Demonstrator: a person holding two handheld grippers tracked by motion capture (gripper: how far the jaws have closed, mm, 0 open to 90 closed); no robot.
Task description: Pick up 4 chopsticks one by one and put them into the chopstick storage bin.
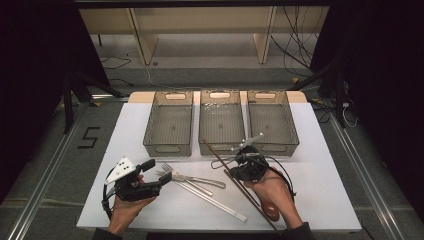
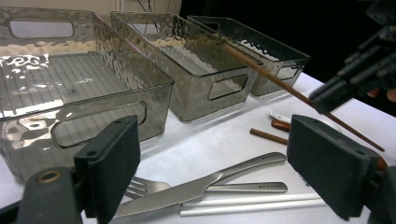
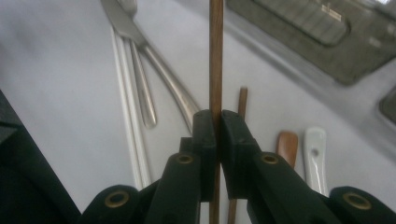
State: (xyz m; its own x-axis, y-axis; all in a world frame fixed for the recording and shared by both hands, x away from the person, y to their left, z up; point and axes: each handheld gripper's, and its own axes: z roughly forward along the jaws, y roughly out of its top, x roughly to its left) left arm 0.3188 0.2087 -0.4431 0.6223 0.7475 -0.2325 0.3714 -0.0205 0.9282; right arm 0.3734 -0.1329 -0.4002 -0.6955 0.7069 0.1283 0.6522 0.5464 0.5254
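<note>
The right tongs [image 3: 217, 126] are clamped on a brown chopstick [image 3: 215, 56], pads pressed to either side of it. In the right gripper view the stick runs straight up between the jaws and out past the top edge, so its far tip is cut off; a short stretch also shows below the pads. In the high view the right tongs [image 1: 239, 165] hold it above the surface [image 1: 325, 165], just in front of the middle bin [image 1: 221, 122]. Its long axis lies on a diagonal there: one end points up and away toward the gap between the left bin [image 1: 169, 122] and the middle one, the other runs back down past the right hand [image 1: 270, 192] toward the near edge, where it is hard to tell from the second chopstick [image 3: 242, 100] lying on the surface. In the left gripper view the held chopstick [image 2: 275, 79] slants across the front of the middle and right bins, high end toward the bins.

The left tongs [image 2: 215, 163] stand wide apart with nothing between the pads, low over the knife [image 2: 201, 184], fork [image 2: 243, 187] and two white chopsticks [image 2: 252, 203]. A brown spoon [image 3: 287, 147] and a white spoon [image 3: 315, 156] lie beside the loose stick, both partly hidden behind the right gripper's body. The right bin [image 1: 272, 120] sits at the far side.
</note>
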